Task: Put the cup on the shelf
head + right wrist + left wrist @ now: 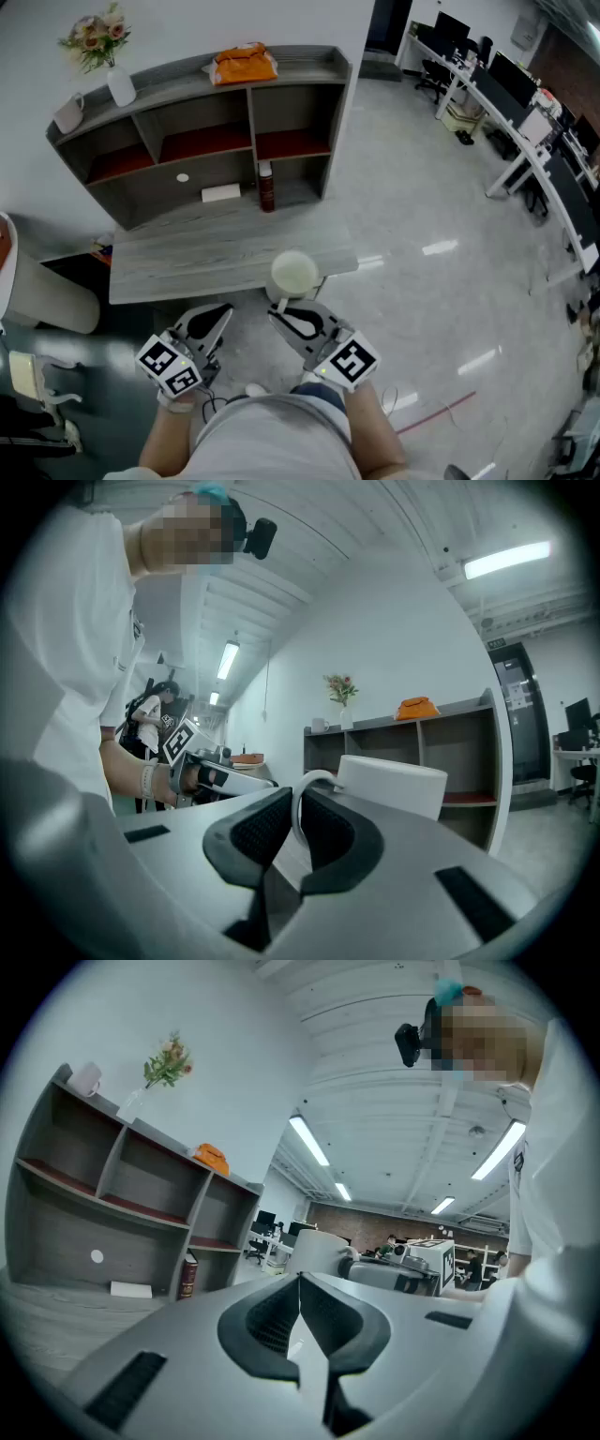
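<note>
A white cup hangs at the front edge of the grey table, below the grey shelf unit. My right gripper is shut on the cup's thin handle. In the right gripper view the handle sits pinched between the dark pads, and the cup body stands just beyond them. My left gripper hovers to the left of the cup, jaws shut with nothing in them. In the left gripper view its jaws meet, and the cup shows behind them.
On the shelf top stand a white mug, a vase of flowers and an orange bag. A dark bottle and a white box sit in the lower bays. A white chair is at left, office desks at right.
</note>
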